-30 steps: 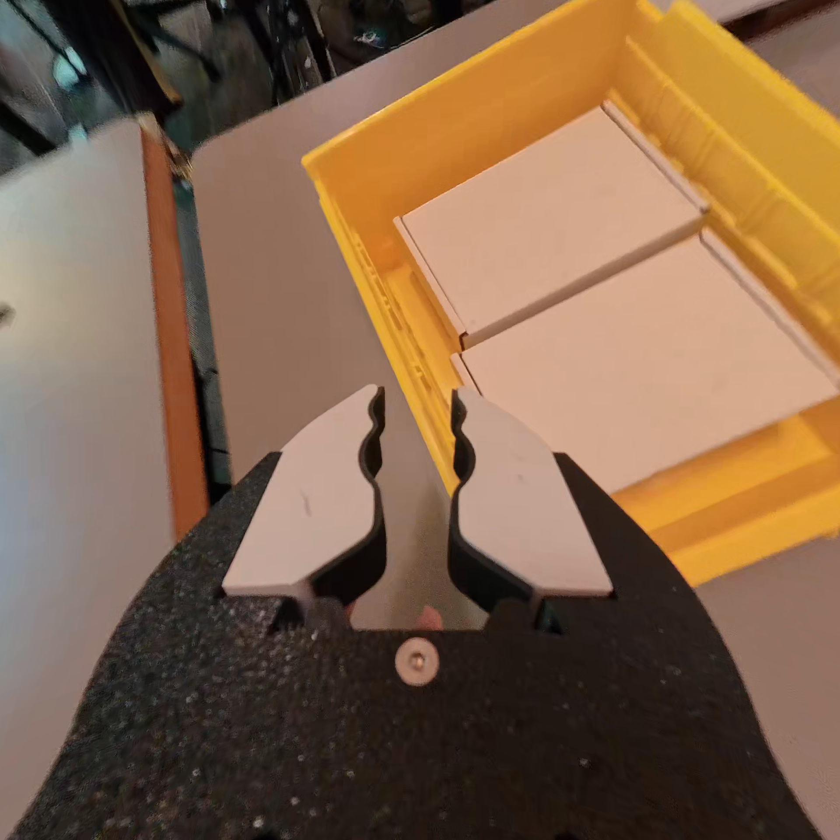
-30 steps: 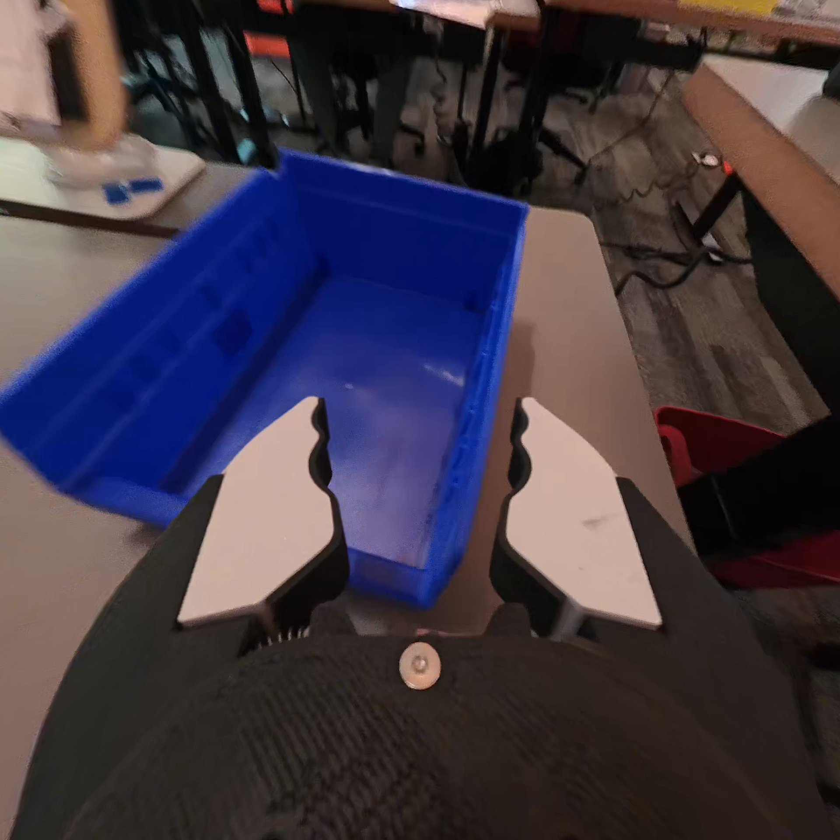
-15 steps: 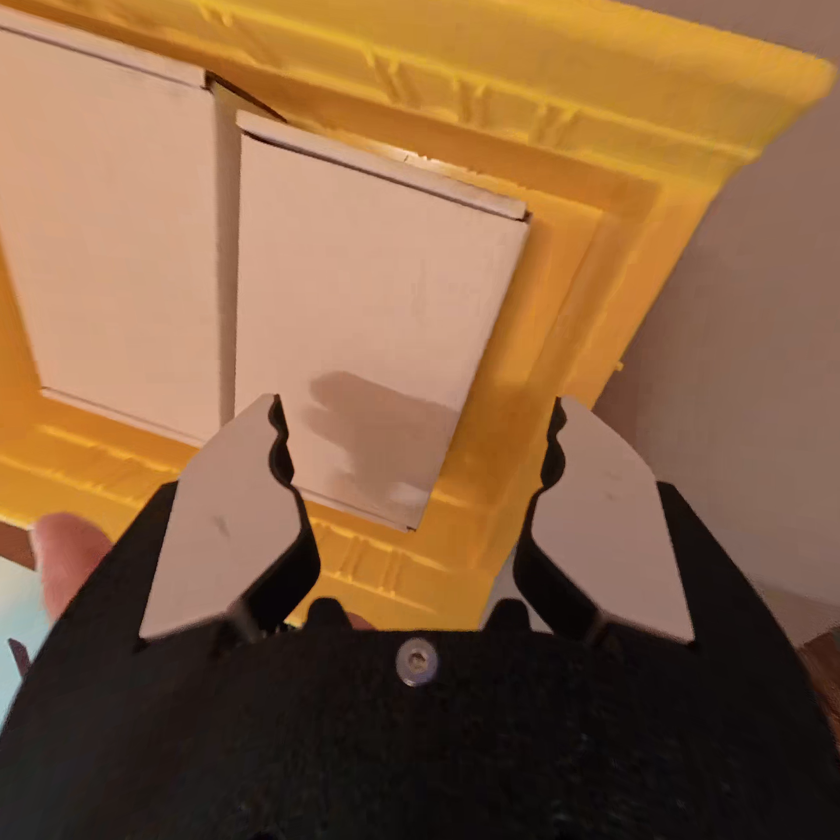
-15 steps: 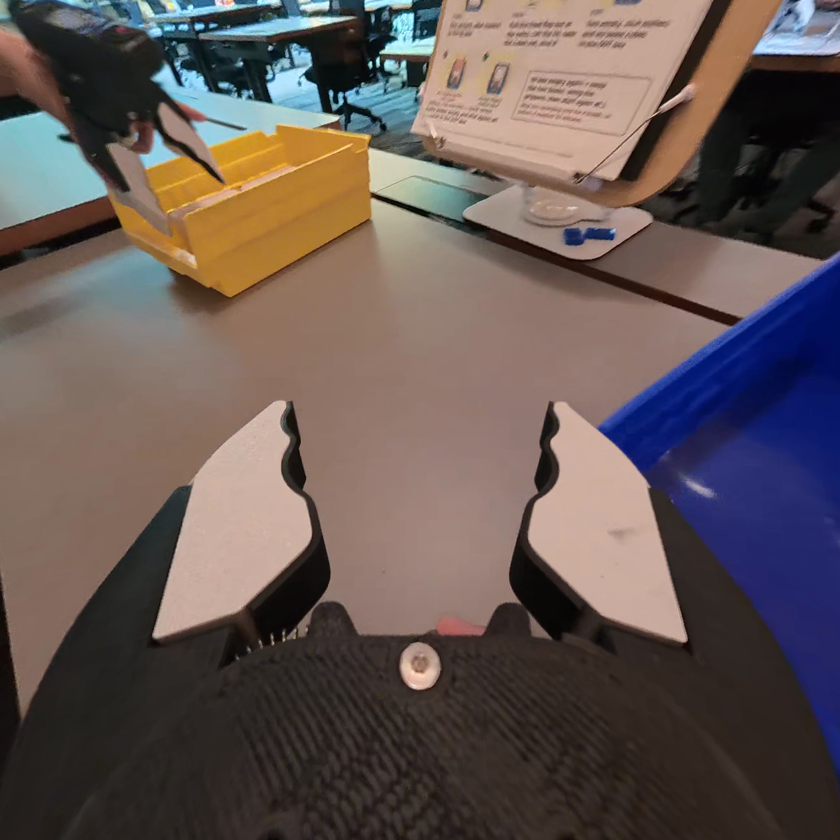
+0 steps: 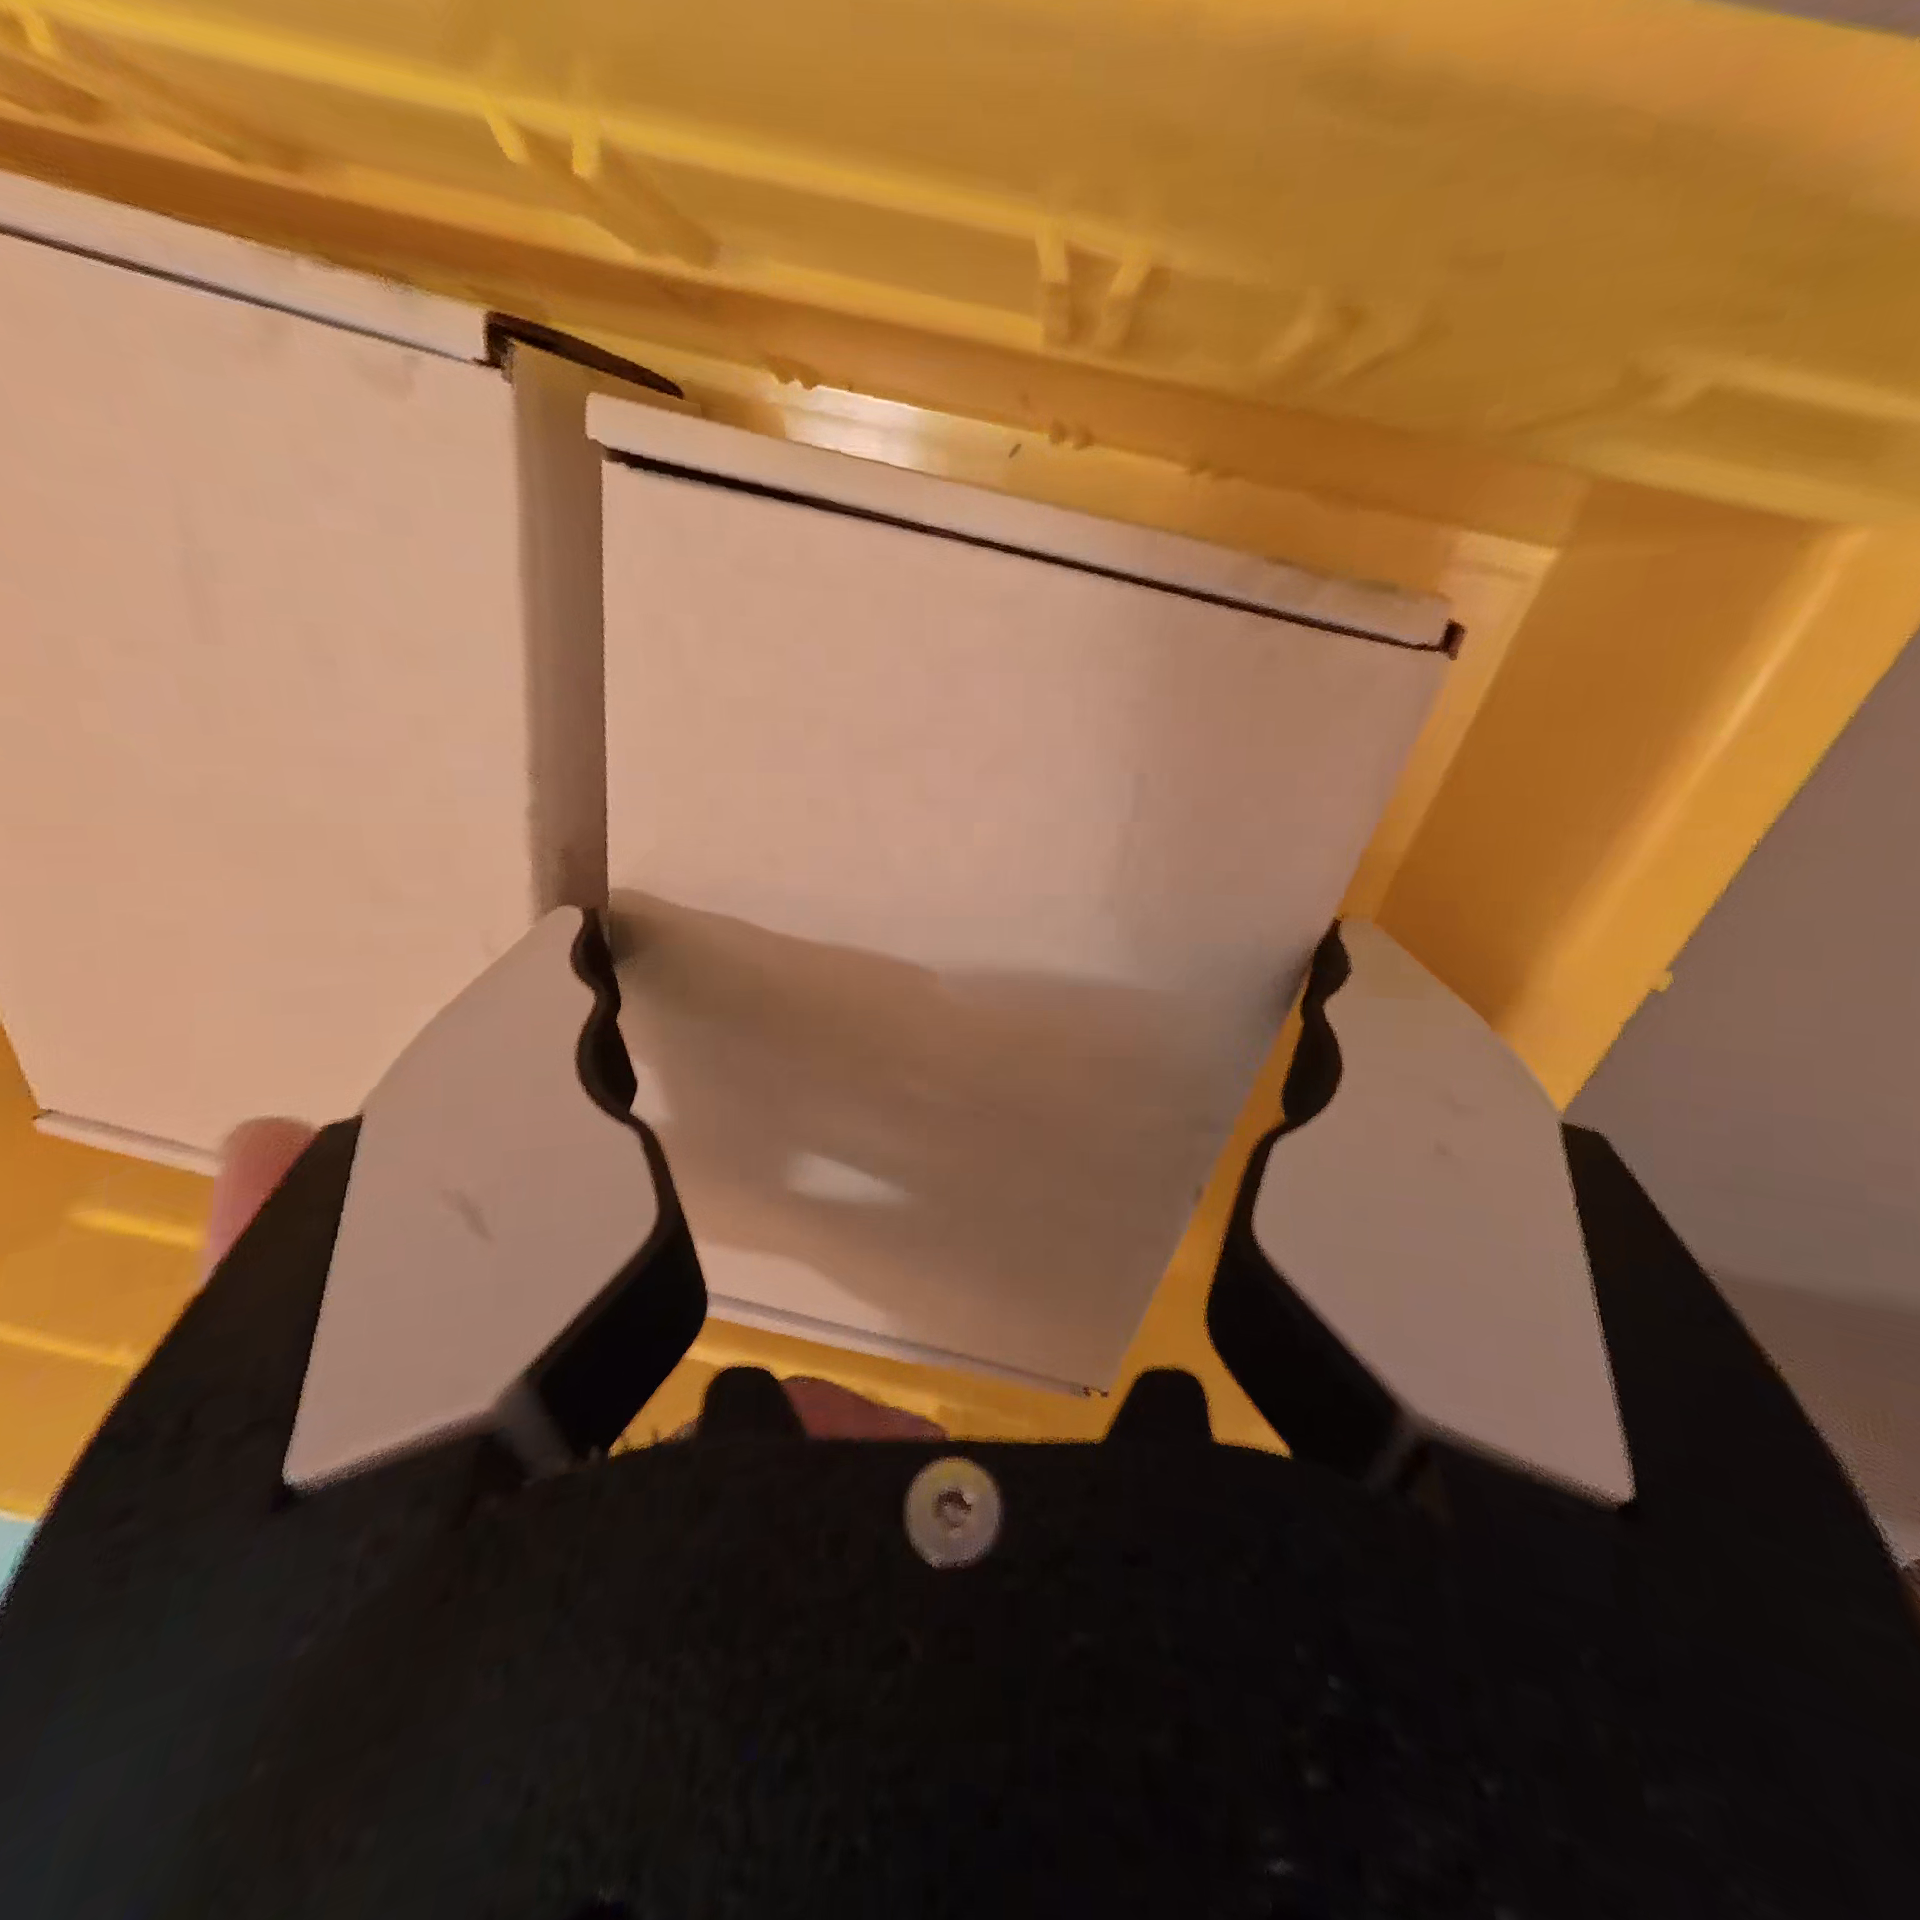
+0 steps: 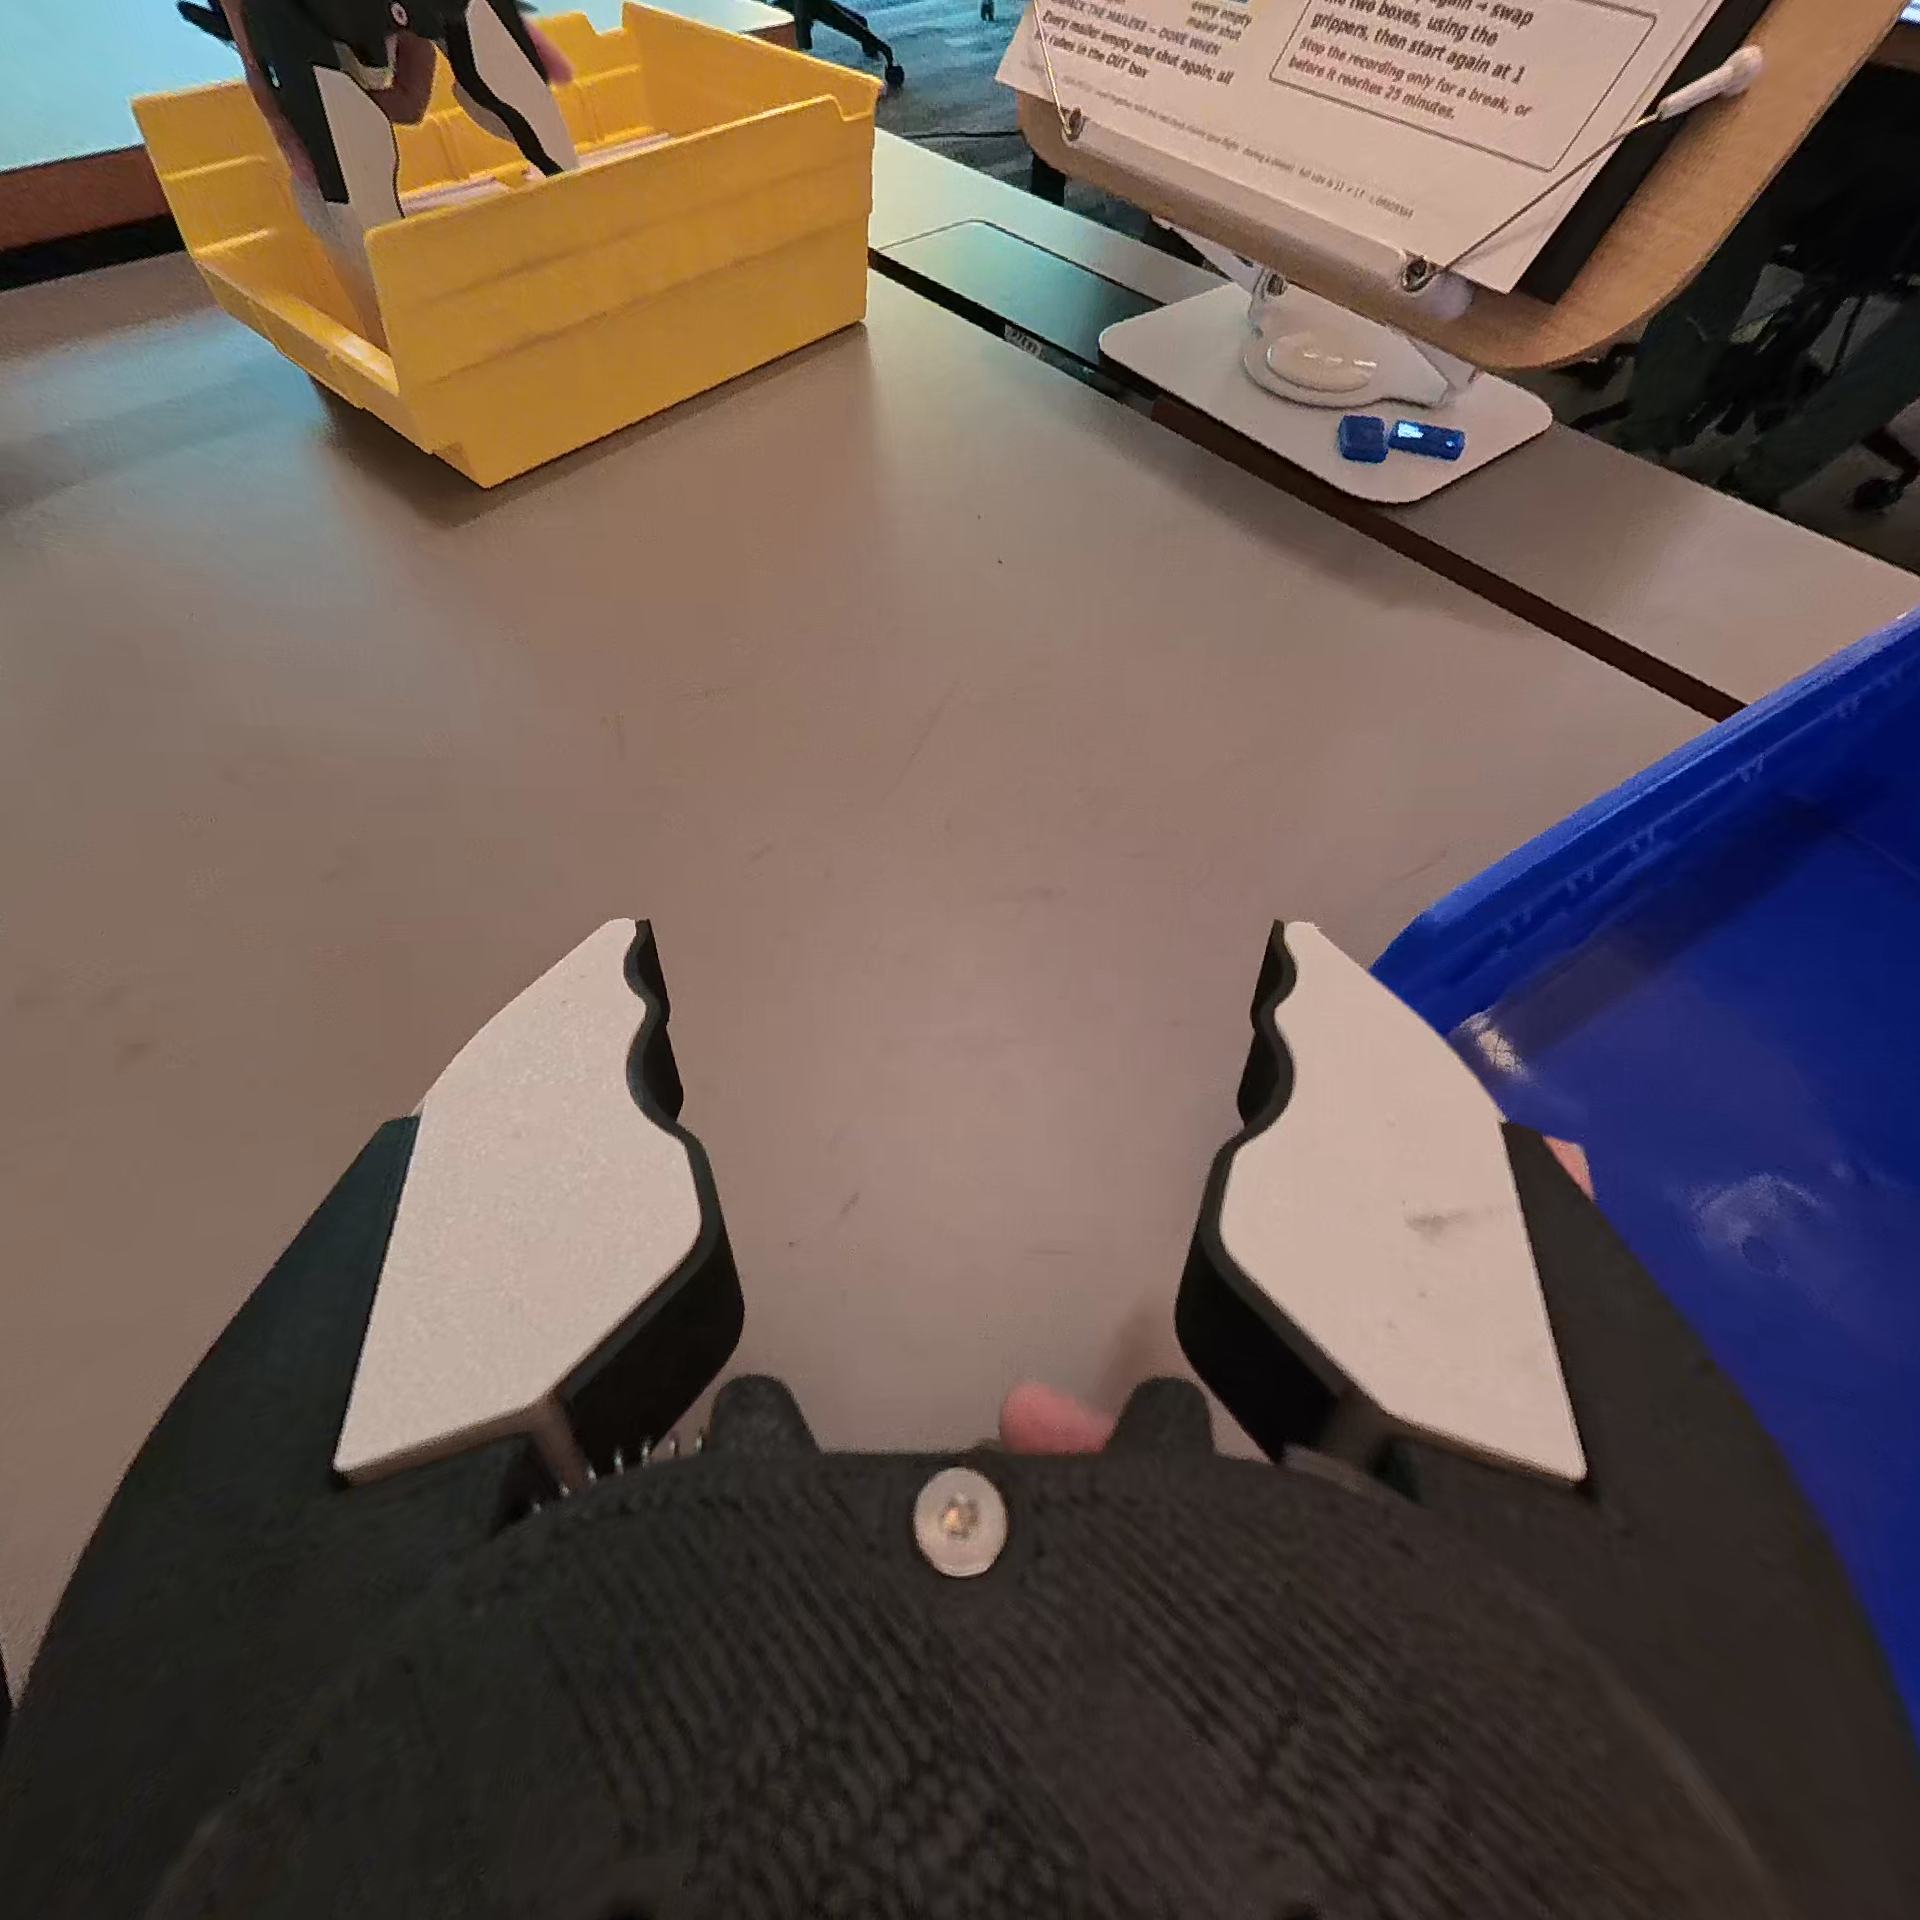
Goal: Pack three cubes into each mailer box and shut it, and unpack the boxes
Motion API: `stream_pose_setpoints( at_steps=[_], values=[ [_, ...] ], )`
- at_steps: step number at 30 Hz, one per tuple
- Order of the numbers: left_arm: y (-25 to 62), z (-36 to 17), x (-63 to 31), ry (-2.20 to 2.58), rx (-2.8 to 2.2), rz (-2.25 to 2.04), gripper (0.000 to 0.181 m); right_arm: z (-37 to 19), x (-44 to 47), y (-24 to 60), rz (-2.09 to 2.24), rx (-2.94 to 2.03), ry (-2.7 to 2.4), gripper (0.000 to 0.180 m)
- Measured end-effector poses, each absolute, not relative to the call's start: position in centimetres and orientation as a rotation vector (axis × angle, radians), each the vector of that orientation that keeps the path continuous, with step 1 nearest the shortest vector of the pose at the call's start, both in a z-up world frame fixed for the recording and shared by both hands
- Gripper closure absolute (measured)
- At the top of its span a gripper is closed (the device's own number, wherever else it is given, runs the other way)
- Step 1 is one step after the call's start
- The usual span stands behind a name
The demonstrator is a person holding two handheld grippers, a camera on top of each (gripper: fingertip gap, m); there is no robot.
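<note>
- We work on a grey-brown matte table; its surface shows faint scuffs and carries no loose items in the middle.
- A yellow bin stands at the far left of the table, and a blue bin stands at the near right edge of the right wrist view.
- Two closed white mailer boxes lie flat and side by side inside the yellow bin: the right mailer box and the left mailer box, with a narrow gap between them.
- The left hand-held gripper is spread wide. Its two tips straddle the right mailer box at the box's side edges; we cannot tell whether they touch the cardboard.
- In the right wrist view the left hand-held gripper reaches down into the yellow bin.
- The right hand-held gripper is released, grips nothing, and hovers above bare table just beside the blue bin.
- Beyond a dark seam, an adjoining table carries a white stand with a tilted wooden board holding a printed sheet. Two small blue pieces lie on the stand's base.
- The room behind holds further tables and office chairs on a dark floor.
</note>
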State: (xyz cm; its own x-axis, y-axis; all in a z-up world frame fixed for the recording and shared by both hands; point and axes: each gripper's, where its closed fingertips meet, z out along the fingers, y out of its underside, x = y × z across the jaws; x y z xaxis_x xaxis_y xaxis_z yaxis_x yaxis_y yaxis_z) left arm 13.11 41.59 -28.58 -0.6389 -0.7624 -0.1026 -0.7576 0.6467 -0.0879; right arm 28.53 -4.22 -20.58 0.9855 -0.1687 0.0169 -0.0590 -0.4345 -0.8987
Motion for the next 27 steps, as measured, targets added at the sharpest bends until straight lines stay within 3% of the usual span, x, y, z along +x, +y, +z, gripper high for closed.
stream_pose_setpoints(
  at_steps=[7,18,19,20,22,26,27],
  values=[
    [42.6,-30.0,12.4,2.790,-1.149,0.255,0.045,-21.4,28.6,-4.1,-0.139,-2.055,0.135,0.072],
    [44.0,-28.8,12.6,2.708,-1.007,0.436,0.051,-20.9,28.6,-4.6,-0.224,-2.082,0.099,0.075],
    [43.7,-27.8,12.8,2.690,-1.000,0.405,0.062,-20.7,28.6,-4.7,-0.232,-2.077,0.098,0.075],
    [43.3,-26.6,12.8,2.692,-0.980,0.367,0.091,-20.5,28.6,-4.8,-0.234,-2.067,0.100,0.075],
    [43.0,-23.9,13.1,2.621,-0.975,0.329,0.116,-19.9,28.5,-4.8,-0.228,-2.044,0.107,0.077],
    [42.1,-21.7,12.6,2.568,-1.081,0.218,0.134,-19.4,28.1,-4.4,-0.211,-2.021,0.095,0.078],
    [41.7,-21.6,12.5,2.559,-1.100,0.172,0.124,-19.3,27.9,-4.4,-0.215,-2.028,0.083,0.078]
  ],
)
